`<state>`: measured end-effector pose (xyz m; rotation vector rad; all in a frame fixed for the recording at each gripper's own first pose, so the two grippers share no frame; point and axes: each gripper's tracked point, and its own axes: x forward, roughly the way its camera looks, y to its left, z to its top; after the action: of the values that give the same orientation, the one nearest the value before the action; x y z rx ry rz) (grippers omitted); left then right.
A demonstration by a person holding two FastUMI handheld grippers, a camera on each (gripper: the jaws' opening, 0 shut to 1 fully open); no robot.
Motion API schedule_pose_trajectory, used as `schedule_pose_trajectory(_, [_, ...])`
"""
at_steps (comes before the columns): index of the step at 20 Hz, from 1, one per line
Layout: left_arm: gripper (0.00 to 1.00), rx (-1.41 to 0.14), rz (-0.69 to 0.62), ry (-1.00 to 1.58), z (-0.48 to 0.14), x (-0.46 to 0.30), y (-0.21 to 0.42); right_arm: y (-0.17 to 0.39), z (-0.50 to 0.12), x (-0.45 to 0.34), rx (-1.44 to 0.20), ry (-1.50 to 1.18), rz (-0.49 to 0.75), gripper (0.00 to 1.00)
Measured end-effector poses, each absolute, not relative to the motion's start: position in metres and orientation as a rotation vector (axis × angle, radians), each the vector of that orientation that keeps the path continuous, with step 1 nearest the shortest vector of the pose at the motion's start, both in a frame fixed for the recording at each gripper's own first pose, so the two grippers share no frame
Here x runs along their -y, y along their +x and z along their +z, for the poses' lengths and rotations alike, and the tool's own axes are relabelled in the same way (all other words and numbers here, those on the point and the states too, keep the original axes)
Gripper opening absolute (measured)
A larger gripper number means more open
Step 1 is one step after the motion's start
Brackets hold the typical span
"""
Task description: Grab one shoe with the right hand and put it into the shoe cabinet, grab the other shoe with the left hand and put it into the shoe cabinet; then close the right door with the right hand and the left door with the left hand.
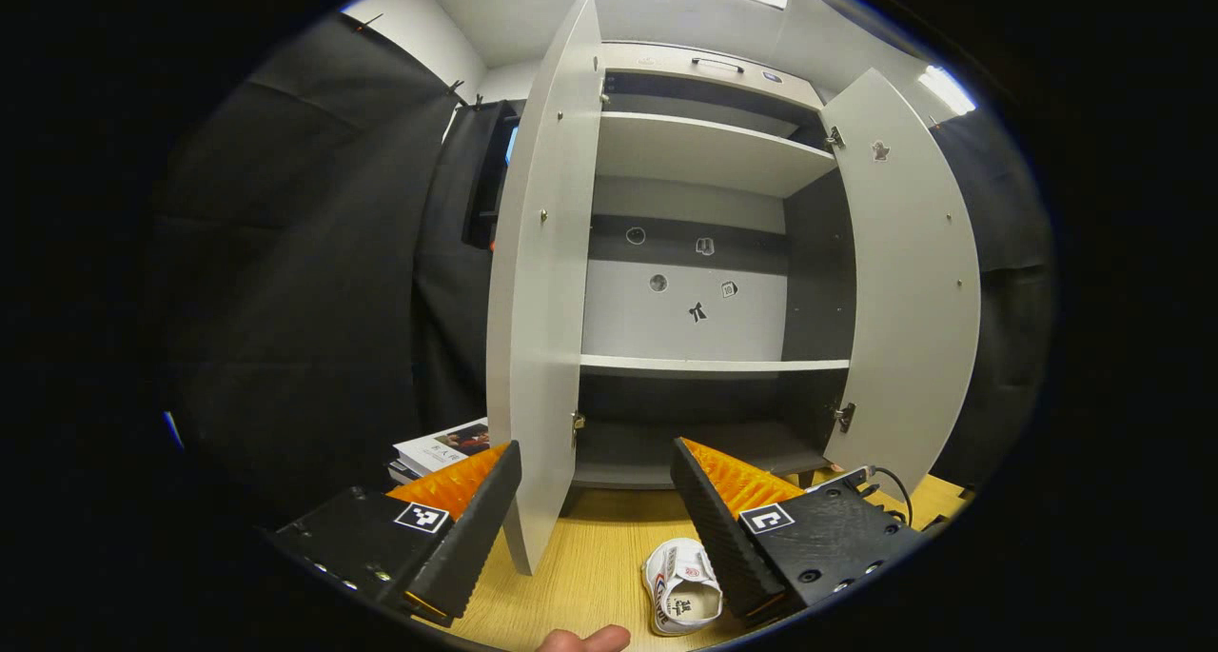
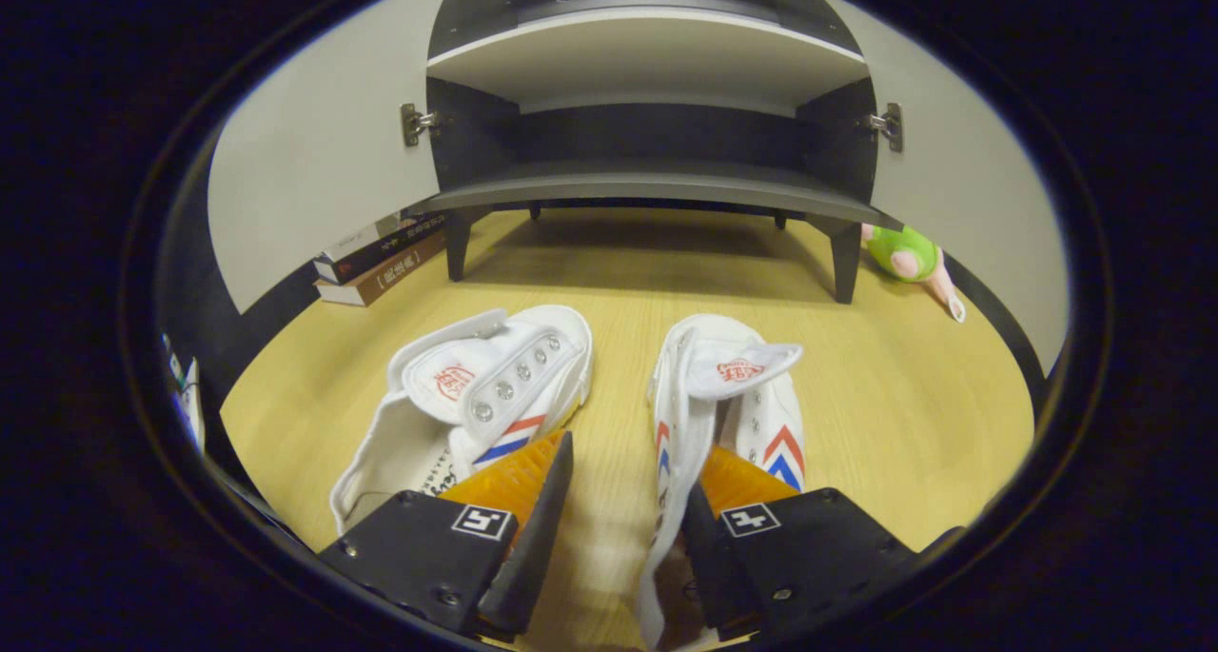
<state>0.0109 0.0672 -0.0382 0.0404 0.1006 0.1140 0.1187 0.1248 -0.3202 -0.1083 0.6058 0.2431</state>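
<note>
Right gripper [image 2: 623, 500]: jaws open, low over the wooden floor [image 2: 913, 395], between the two white shoes; one finger sits inside the collar of the right-hand shoe [image 2: 728, 395], its side wall between the fingers.
Left-hand shoe [image 2: 485, 385]: lies just beside the other, untouched.
Left gripper [image 1: 595, 500]: jaws open and holding nothing, raised, facing the shoe cabinet [image 1: 704, 148]; one shoe [image 1: 680, 585] shows below it.
Doors: left door [image 1: 542, 281] and right door [image 1: 909, 281] both stand wide open; the bottom shelf [image 2: 657, 190] is free.
Step, I judge: grasp of the first shoe, not yet closed.
Risk: the soft canvas wall may fold and slip, so the shoe hangs tilted or drops.
Risk: the hanging shoe may catch the shelf edge.
Nearby: books [image 2: 381, 257] and green plush toy [image 2: 904, 252] beside the cabinet legs.
</note>
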Motion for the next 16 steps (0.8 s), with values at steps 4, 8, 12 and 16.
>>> schedule_pose_trajectory(4, [0.95, -0.099, 0.118, 0.046, -0.039, -0.068, 0.011, 0.126, -0.321, -0.113, -0.597, -0.128, 0.221, 0.42])
schedule_pose_trajectory(8, [0.95, -0.104, 0.116, 0.04, -0.042, -0.068, 0.013, 0.126, -0.318, -0.104, -0.591, -0.107, 0.199, 0.1])
schedule_pose_trajectory(12, [0.95, -0.109, 0.114, 0.04, -0.045, -0.067, 0.013, 0.13, -0.317, -0.105, -0.567, -0.118, 0.198, 0.04])
schedule_pose_trajectory(16, [0.95, -0.116, 0.111, 0.037, -0.047, -0.065, 0.012, 0.131, -0.297, -0.096, -0.498, -0.151, 0.2, 0.04])
